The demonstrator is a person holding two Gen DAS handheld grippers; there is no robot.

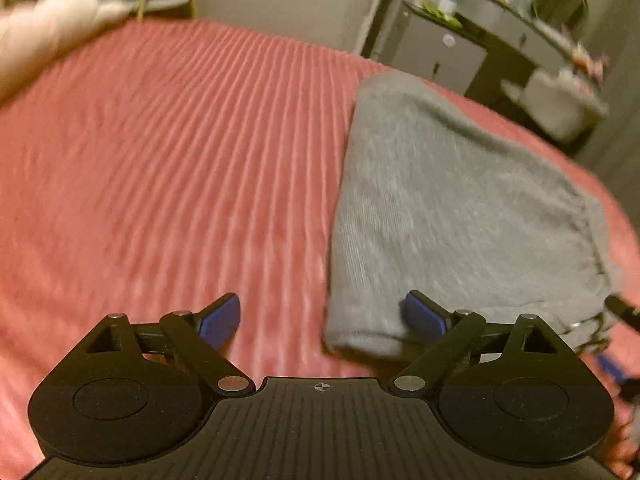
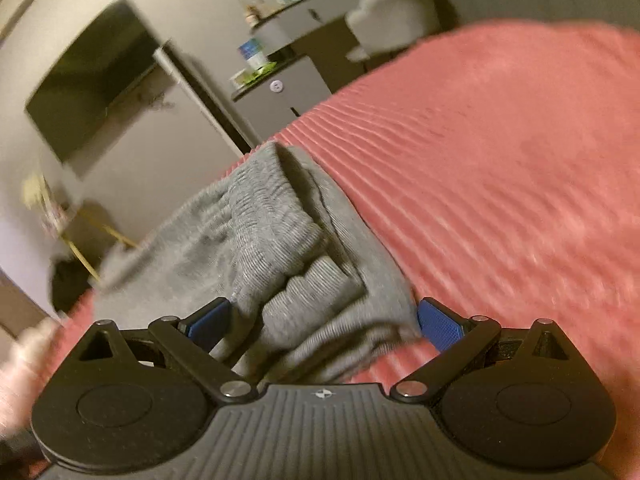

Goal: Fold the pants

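Bedroom; work surface is a bed covered by a ribbed salmon-pink bedspread (image 1: 168,152), with pale walls behind.

Left gripper (image 1: 322,318): black two-finger tool with blue pads, jaws spread wide, holding nothing. Its left pad hangs over bare bedspread; its right pad (image 1: 424,316) sits over the near corner of the folded grey knit pants (image 1: 452,208). Contact cannot be told.

Right gripper (image 2: 324,320): same build, jaws spread wide. The bunched ribbed end of the grey pants lies between its pads; the right pad (image 2: 438,322) is at the fabric's edge, and no clamping shows.

Pants: folded into a compact grey bundle lying on the bedspread, toward the right side of the bed in the left wrist view, elastic ribbing stacked at the end nearest the right gripper.

Surroundings: small grey fridge (image 2: 280,100) carrying containers, dark wall-mounted television screen (image 2: 92,84), dark desk with clutter (image 1: 532,48), fluffy white pillow (image 1: 48,28) at the bed's far left corner. Both views are motion-blurred.
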